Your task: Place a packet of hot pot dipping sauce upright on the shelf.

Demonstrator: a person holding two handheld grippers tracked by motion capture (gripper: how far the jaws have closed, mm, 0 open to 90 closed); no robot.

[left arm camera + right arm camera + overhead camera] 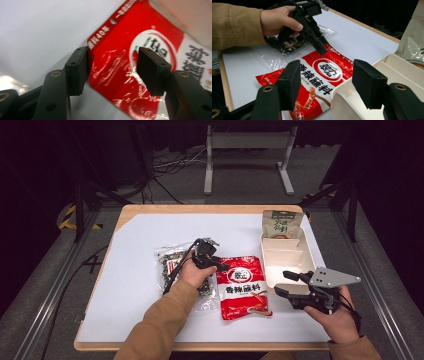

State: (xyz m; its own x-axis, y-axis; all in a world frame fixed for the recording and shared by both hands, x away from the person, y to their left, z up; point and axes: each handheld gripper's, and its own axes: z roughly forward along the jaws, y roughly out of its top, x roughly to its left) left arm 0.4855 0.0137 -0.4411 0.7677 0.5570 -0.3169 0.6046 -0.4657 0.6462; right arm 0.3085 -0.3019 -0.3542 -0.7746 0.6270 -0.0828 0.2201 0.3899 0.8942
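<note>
Two flat food packets lie side by side on the white sheet (140, 245) covering your wooden table (127, 211): a glossy red sachet printed with white and black characters (243, 287), near the middle, and a clear plastic bag of dark dried bits (169, 262) just to its left, partly under your left hand (194, 274). Your left gripper (223, 267) points down at the red sachet's top left corner, its jaws spread wide with the corner between them, gripping nothing. Right of the sachet, just beside it, sits a cream divided tray (286, 255), with a green and beige pouch (280, 225) leaning at its far end. Your right gripper (284, 283) hovers by the tray's near end, jaws parted wide and empty.
</note>
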